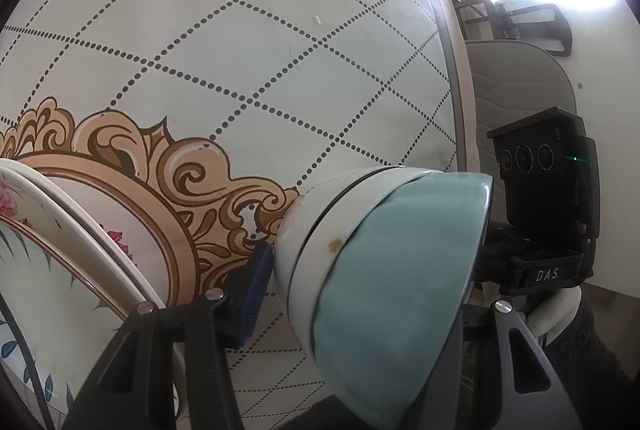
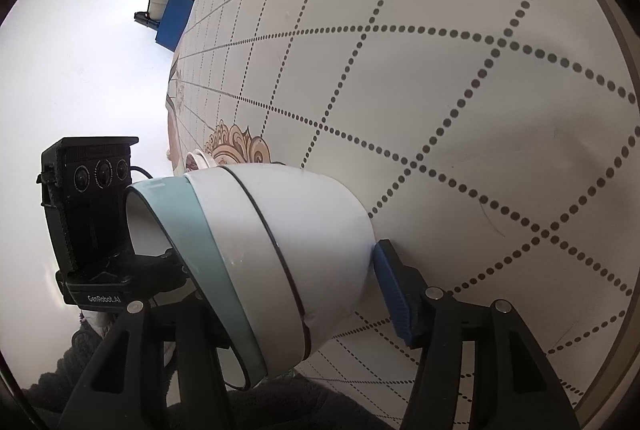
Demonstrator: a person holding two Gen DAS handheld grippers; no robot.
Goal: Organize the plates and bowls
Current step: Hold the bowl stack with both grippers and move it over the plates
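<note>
A stack of nested bowls, a pale blue bowl (image 1: 392, 294) inside a white bowl with a black rim line (image 1: 320, 226), is held between both grippers. My left gripper (image 1: 360, 290) is shut on the stack; its blue pad (image 1: 252, 294) presses the white bowl's side. In the right wrist view the same stack (image 2: 280, 250) sits in my right gripper (image 2: 280, 294), which is shut on it, its blue pad (image 2: 394, 294) against the white bowl. The blue rim (image 2: 200, 254) faces left. A stack of floral plates (image 1: 52, 250) stands at the left.
The table (image 1: 240, 30) has a white cloth with a dotted diamond pattern and a tan ornamental medallion (image 1: 192, 198). Its edge (image 1: 452, 70) runs on the right, with a chair (image 1: 520, 78) beyond. A blue box (image 2: 174, 18) and an armchair stand on the floor.
</note>
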